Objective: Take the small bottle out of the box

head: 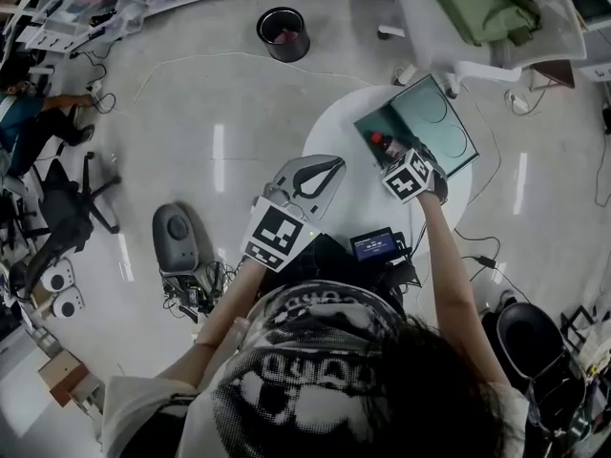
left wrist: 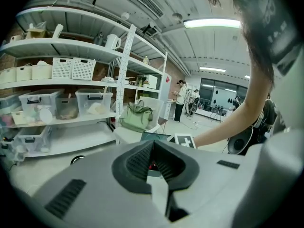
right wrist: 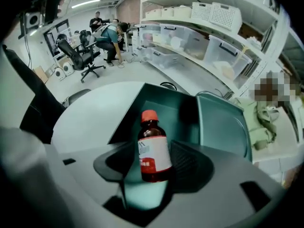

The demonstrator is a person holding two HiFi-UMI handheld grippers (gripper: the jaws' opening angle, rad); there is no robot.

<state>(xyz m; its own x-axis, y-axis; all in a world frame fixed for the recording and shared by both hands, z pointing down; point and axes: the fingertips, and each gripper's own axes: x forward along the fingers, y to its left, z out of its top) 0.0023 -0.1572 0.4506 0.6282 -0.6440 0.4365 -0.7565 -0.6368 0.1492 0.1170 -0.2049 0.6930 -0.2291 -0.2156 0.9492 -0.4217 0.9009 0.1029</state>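
A small brown bottle [right wrist: 153,148] with a red cap and a white label stands upright between my right gripper's [right wrist: 156,149] jaws. Those jaws are open; there is a gap between the left pad and the bottle. The open teal box [right wrist: 213,122] lies just behind the bottle. In the head view the bottle [head: 377,142] is at the box's [head: 434,122] near-left edge, on the round white table [head: 334,132], with the right gripper [head: 384,153] around it. Its base is hidden. My left gripper [head: 336,164] hovers at the table's left edge. Its tips [left wrist: 153,145] meet and hold nothing.
A black bin [head: 283,32] stands on the floor beyond the table. A white chair with a green bag [head: 482,3] is at the far right, close to the box. A small device with a screen [head: 374,244] sits by the person's body. Shelves with crates [left wrist: 71,70] line one wall.
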